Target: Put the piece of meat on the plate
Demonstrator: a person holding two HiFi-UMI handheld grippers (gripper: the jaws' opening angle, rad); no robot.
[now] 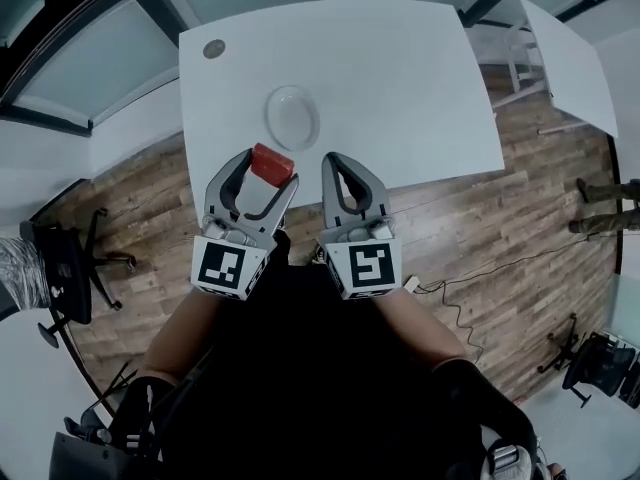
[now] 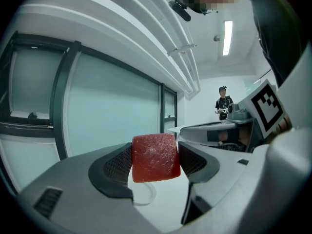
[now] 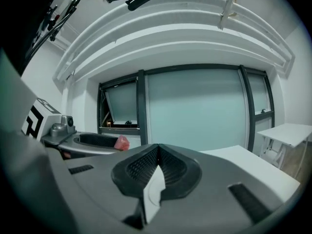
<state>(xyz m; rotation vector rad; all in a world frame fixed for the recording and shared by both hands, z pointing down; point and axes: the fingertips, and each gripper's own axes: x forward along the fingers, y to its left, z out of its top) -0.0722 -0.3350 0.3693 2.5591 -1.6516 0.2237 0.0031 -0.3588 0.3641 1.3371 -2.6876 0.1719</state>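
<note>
Found the piece of meat (image 2: 155,157) — a red, squarish block — pinched by two opposite sides between the ribbed pads (image 2: 117,167) of the left gripper (image 1: 268,168), clear of any surface. Placed it, per the head view, above the near edge of the tabletop (image 1: 400,78), just short of the plate (image 1: 292,118). Noted the plate as white and round, lying toward the near-left part of the tabletop. Glimpsed its rim below the meat in the left gripper view. Recorded the right gripper (image 3: 157,155) beside the left at the same near edge, with jaws pressed together on nothing. Logged a small grey disc (image 1: 214,49) at the far-left corner — well apart from the plate. Sighted a person (image 2: 224,104) standing in the background of the left gripper view.
</note>
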